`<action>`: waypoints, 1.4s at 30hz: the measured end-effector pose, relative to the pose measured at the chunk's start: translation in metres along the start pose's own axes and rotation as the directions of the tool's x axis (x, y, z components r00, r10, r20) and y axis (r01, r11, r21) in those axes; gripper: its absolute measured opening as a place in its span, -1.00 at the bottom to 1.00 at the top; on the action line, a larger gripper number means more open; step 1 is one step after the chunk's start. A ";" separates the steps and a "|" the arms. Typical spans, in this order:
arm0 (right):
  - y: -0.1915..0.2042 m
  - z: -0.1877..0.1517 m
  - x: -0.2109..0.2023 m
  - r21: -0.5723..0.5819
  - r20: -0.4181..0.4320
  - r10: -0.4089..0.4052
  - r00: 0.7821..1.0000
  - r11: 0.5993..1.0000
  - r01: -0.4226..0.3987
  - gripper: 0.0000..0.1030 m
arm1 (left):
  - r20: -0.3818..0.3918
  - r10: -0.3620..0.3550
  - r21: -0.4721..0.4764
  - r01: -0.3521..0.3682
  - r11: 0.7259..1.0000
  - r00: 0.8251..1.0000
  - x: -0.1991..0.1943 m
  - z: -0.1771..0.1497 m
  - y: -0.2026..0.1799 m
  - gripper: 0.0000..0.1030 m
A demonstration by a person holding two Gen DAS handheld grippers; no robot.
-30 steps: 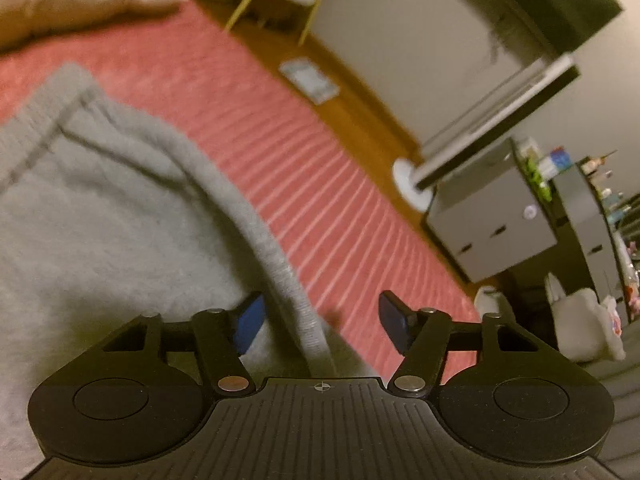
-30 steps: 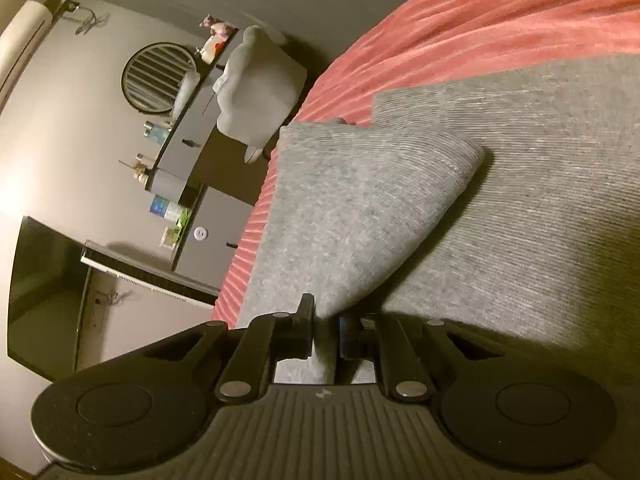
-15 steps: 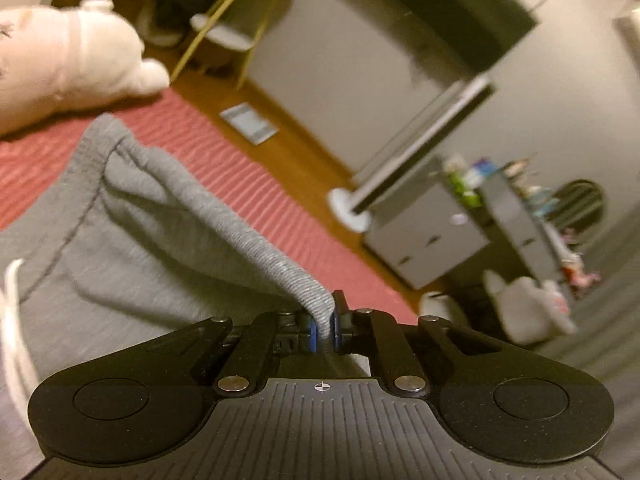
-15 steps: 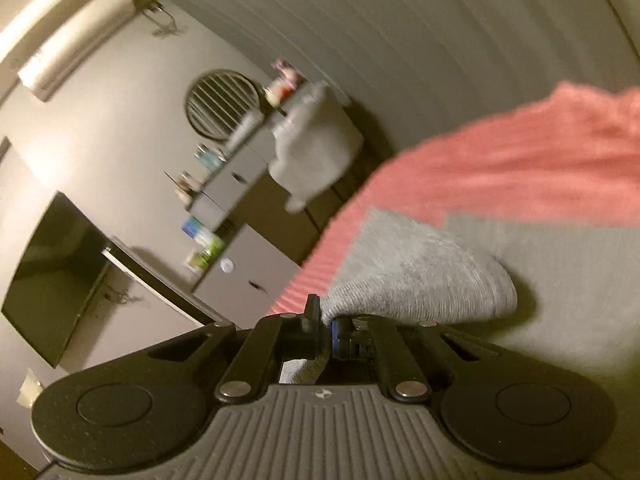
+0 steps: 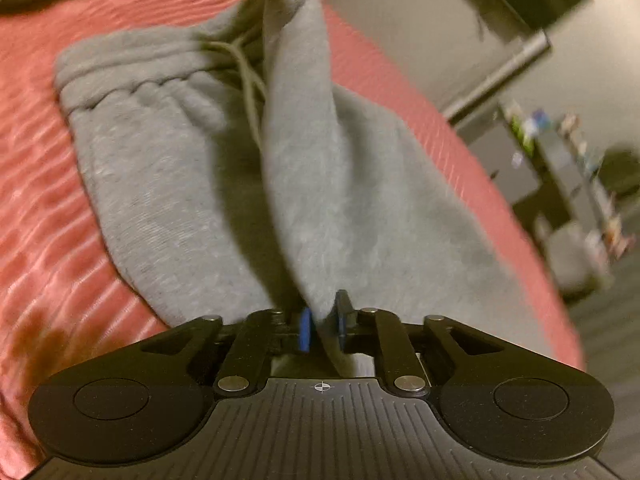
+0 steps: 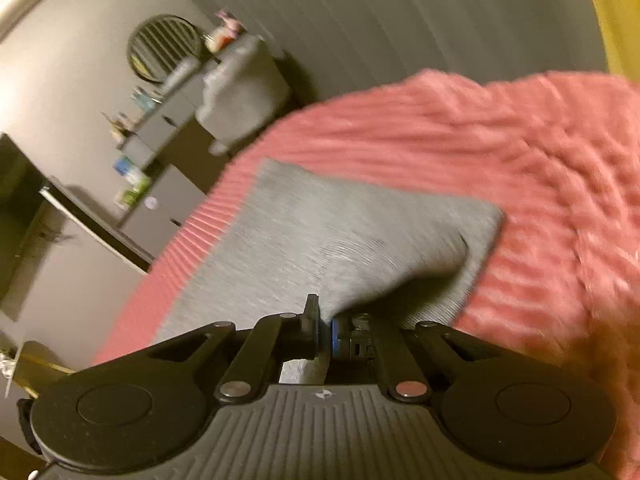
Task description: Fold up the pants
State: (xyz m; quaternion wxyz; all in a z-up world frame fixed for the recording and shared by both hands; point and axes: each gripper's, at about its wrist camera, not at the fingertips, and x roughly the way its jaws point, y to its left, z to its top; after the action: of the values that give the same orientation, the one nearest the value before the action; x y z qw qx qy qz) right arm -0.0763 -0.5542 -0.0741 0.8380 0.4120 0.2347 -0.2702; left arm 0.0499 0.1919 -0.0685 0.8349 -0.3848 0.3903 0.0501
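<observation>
Grey sweatpants (image 5: pixel 168 168) lie on a pink ribbed bedspread (image 5: pixel 36 168). My left gripper (image 5: pixel 320 326) is shut on an edge of the grey fabric, which rises in a taut fold toward the waistband (image 5: pixel 132 68) and its drawstring (image 5: pixel 248 76). In the right wrist view my right gripper (image 6: pixel 325 330) is shut on a lifted corner of the pant leg (image 6: pixel 320 232), folded over the layer lying flat on the bedspread (image 6: pixel 540 168).
Beyond the bed's edge stand grey drawers (image 6: pixel 160 200) with small bottles on top, a round fan (image 6: pixel 164 46), a dark TV screen (image 6: pixel 16 208) and a grey chair (image 6: pixel 240 92). Both views are motion-blurred.
My left gripper closed on the pants' edge and lifted it, now looking down on the waistband. My right gripper stayed shut on the leg corner and carried it across the lower layer.
</observation>
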 end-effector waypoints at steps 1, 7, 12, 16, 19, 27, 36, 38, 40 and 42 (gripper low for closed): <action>-0.006 -0.003 0.003 0.014 -0.010 -0.002 1.000 1.000 0.003 -0.85 | 0.047 0.002 -0.032 -0.001 1.000 0.999 -0.006 0.006 0.005 -0.18; -0.013 -0.002 0.013 0.114 -0.039 0.043 0.998 0.993 -0.038 -0.52 | 0.222 0.057 -0.106 -0.034 0.994 0.973 -0.012 0.059 0.014 0.48; -0.010 0.004 0.022 0.144 -0.059 0.062 0.996 0.988 -0.053 -0.30 | 0.171 0.087 -0.163 -0.059 0.985 0.981 0.013 0.091 0.023 0.04; 0.010 0.014 0.025 0.055 -0.077 0.022 0.997 0.998 -0.018 -0.89 | 0.181 0.076 -0.099 -0.059 0.993 0.981 0.007 0.109 0.006 -0.77; 0.023 0.032 0.010 0.013 -0.026 0.069 0.997 0.998 -0.069 -0.89 | 0.323 -0.063 -0.046 0.082 0.996 0.944 -0.036 0.099 0.007 -0.79; -0.002 0.025 -0.014 -0.059 0.087 0.078 0.993 0.996 -0.073 -0.87 | 0.239 0.155 -0.011 -0.157 0.988 0.959 -0.032 0.048 0.057 -0.59; -0.005 0.023 -0.037 -0.136 0.203 -0.262 0.943 0.947 0.292 0.32 | 0.444 0.293 -0.064 -0.297 0.953 0.846 -0.086 0.033 0.036 0.67; 0.015 0.021 -0.056 -0.180 0.312 -0.241 0.919 0.935 0.306 0.31 | 0.521 0.281 0.026 -0.344 0.939 0.806 -0.094 0.026 0.009 0.75; 0.038 0.010 -0.063 -0.256 0.353 -0.139 0.925 0.937 0.238 0.23 | 0.538 0.226 0.152 -0.357 0.922 0.812 -0.090 0.017 -0.021 0.88; 0.071 -0.014 -0.053 -0.382 0.285 -0.026 0.958 0.914 0.138 0.03 | 0.491 0.160 0.284 -0.331 0.900 0.856 -0.070 0.006 -0.049 0.88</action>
State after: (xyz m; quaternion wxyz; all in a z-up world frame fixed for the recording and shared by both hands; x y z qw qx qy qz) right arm -0.0720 -0.4927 -0.0089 0.9162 0.1813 0.1838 -0.3063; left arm 0.0238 0.1768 0.0118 0.9450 -0.1493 0.2326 0.1747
